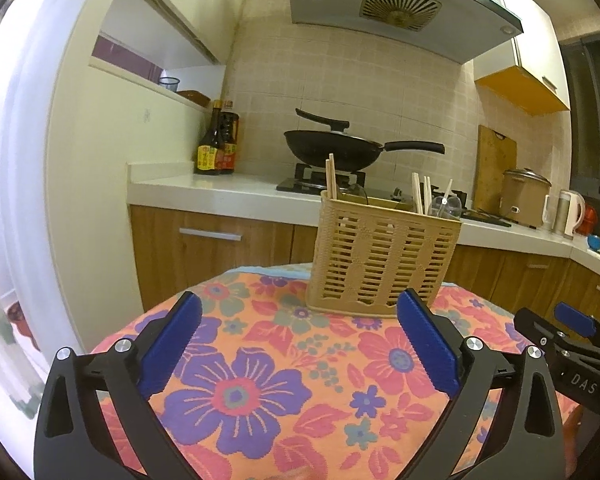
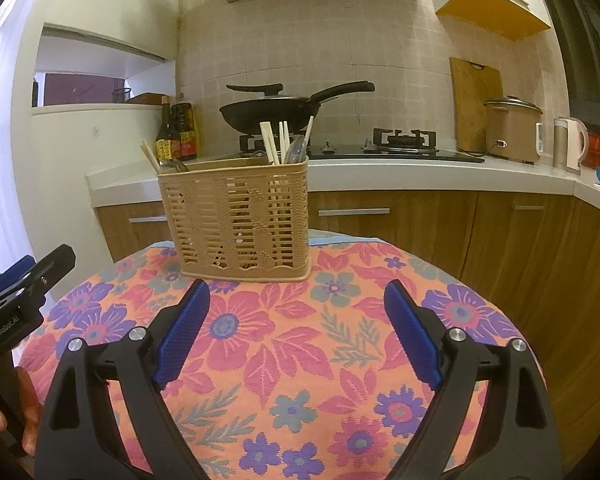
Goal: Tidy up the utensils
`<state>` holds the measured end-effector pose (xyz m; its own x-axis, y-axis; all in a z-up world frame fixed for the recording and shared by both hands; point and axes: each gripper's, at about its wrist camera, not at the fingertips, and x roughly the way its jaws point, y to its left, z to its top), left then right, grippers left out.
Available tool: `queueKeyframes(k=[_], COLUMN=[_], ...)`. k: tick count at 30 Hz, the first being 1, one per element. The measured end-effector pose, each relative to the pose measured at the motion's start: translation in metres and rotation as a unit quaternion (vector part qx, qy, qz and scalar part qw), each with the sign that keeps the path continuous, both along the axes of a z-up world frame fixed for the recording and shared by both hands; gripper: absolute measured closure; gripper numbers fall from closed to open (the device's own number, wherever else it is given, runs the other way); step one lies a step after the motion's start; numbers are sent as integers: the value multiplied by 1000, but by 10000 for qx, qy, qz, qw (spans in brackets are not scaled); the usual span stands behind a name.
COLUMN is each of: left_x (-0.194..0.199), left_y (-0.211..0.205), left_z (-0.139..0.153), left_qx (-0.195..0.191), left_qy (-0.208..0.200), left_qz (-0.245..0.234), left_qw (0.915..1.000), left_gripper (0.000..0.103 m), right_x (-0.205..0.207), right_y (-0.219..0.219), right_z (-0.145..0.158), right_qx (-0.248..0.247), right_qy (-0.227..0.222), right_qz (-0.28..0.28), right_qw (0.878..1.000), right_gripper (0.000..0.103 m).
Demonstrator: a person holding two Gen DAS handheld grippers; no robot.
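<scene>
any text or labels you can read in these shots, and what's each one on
"DAS": right gripper body, left wrist view; cut off at the frame edge.
"GenRobot.AI": left gripper body, right wrist view.
Sauce bottles: yellow and red labels, print too small to read.
Range hood: sticker and control markings too blurred.

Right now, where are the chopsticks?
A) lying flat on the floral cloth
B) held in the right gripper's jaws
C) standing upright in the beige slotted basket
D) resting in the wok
C: the chopsticks stick up out of the beige slotted basket, and both grippers hold nothing, their jaws spread apart.
</scene>
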<state>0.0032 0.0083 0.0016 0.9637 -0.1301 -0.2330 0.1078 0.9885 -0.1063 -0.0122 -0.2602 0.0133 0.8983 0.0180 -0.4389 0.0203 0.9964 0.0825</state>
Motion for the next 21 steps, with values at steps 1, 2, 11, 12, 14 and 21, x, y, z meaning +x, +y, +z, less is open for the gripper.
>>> queueKeyframes(k=[1,2,11,12,14,21], left_x=[0,0,0,0,0,-1], left_y=[-1,-1,-1,-2,-2,-1], left_z=[0,0,0,0,0,-1], left_qx=[22,38,52,55,56,77], left_qy=[4,9,-5,-4,-4,7], left_qz=[-9,-18,-21,-20,-13,19], left_qw=[10000,10000,10000,10000,10000,10000], left_gripper=[8,8,8,8,8,8], right_x=[0,-1,-4,-4,-4,-5], right_y=[1,3,11,11,11,9], right_z=[0,0,1,1,1,1], right_qx=[-33,-59,-258,-253,-238,-181], right_qy=[-16,-29,-89,-91,-98,-101], right_qz=[12,21,72,71,66,-7], right_qw=[10000,10000,9996,9996,9996,9998], right_gripper=[19,18,16,16,15,14])
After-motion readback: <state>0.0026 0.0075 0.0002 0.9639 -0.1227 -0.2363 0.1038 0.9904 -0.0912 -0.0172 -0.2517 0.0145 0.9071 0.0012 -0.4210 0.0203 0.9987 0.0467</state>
